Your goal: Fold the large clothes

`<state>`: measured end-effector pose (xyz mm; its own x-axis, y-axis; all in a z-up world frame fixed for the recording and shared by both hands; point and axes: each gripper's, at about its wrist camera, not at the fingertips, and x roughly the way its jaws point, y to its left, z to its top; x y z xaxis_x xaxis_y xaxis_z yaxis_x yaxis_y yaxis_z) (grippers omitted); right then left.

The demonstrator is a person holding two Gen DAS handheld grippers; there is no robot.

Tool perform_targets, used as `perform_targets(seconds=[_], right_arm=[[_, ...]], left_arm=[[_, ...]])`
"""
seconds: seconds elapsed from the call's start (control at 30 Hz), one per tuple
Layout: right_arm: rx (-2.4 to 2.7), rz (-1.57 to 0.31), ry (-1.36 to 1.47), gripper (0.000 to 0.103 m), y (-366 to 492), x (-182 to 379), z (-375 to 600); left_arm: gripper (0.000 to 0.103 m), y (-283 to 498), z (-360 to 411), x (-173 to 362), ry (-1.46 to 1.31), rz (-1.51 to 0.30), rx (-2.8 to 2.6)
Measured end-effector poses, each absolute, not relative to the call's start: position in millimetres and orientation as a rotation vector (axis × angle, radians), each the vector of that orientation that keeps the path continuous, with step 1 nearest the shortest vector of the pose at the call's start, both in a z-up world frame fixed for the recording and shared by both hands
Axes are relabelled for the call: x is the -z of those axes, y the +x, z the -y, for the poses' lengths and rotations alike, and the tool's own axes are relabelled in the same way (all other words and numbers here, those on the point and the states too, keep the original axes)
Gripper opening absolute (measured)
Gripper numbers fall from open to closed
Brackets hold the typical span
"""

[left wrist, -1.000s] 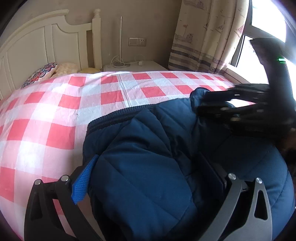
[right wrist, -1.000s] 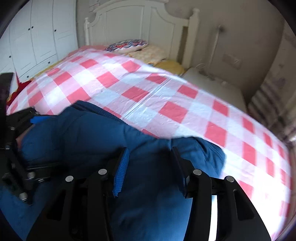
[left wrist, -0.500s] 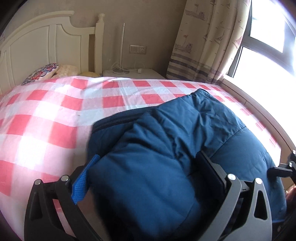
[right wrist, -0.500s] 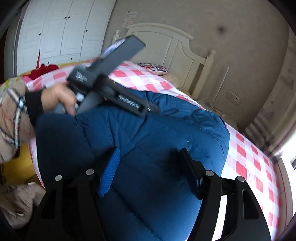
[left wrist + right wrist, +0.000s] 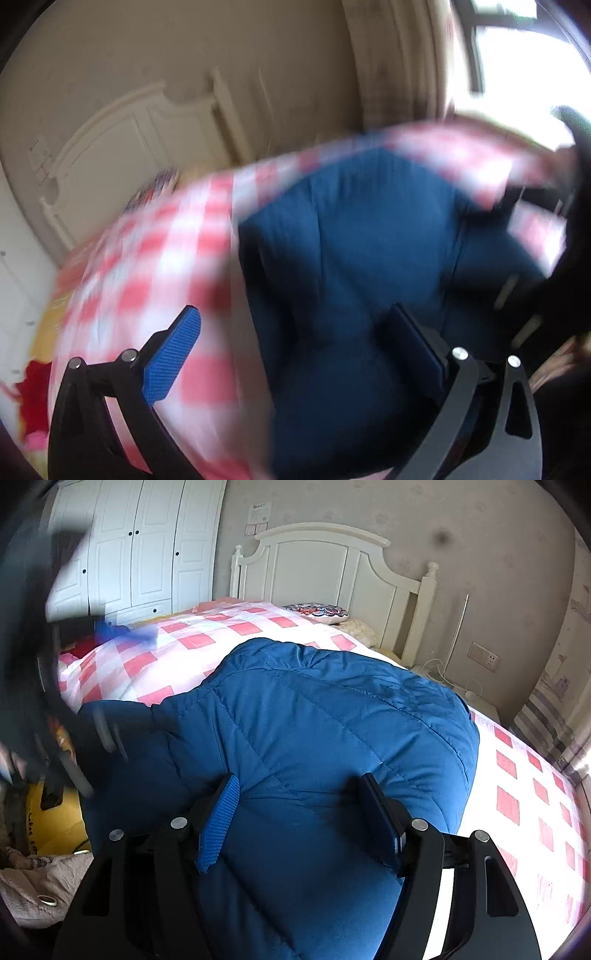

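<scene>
Right wrist view: jacket [image 5: 314, 720] folded near bed [image 5: 524, 775] foot edge; left gripper [image 5: 291, 347] released, swung aside, spread; right gripper [image 5: 299, 812] spread over jacket.

- Quilted jacket [image 5: 332, 738]: solid dark blue, stitched in diamond lines.
- Bedsheet [image 5: 192, 642] under the jacket: red and white checks.
- Headboard [image 5: 332, 565] beyond the jacket: plain white.
- Pillow [image 5: 319, 612] by the headboard: multicoloured print.
- Wardrobe [image 5: 147, 546] left of the headboard: white, with dark knobs.
- Right gripper [image 5: 301, 812]: black frame, one ribbed blue pad.
- Left gripper [image 5: 295, 347]: black frame, blue pad.
</scene>
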<state>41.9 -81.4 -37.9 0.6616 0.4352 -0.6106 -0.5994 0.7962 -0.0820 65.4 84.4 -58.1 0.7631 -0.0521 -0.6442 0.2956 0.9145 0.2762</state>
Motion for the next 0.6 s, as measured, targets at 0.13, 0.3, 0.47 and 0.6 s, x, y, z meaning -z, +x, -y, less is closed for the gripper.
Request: perform_targets(seconds=[0.13, 0.3, 0.47, 0.6], right_arm=[[-0.596, -0.619, -0.308, 0.066, 40.0, 34.8, 83.5], [-0.57, -0.578, -0.228, 0.066, 22.1, 2.0, 106.6], [-0.56, -0.564, -0.255, 0.083, 0.0, 0.8, 115.7], [-0.531, -0.61, -0.372, 0.085, -2.1, 42.5, 98.1]], left_arm=[[0.101, 67.0, -107.2, 71.3, 0.166, -0.69, 0.213], [0.101, 64.1, -106.2, 72.9, 0.181, -0.673, 0.206], [0.101, 61.9, -108.2, 74.6, 0.141, -0.668, 0.212], [0.101, 61.6, -108.6, 74.6, 0.138, -0.673, 0.205]])
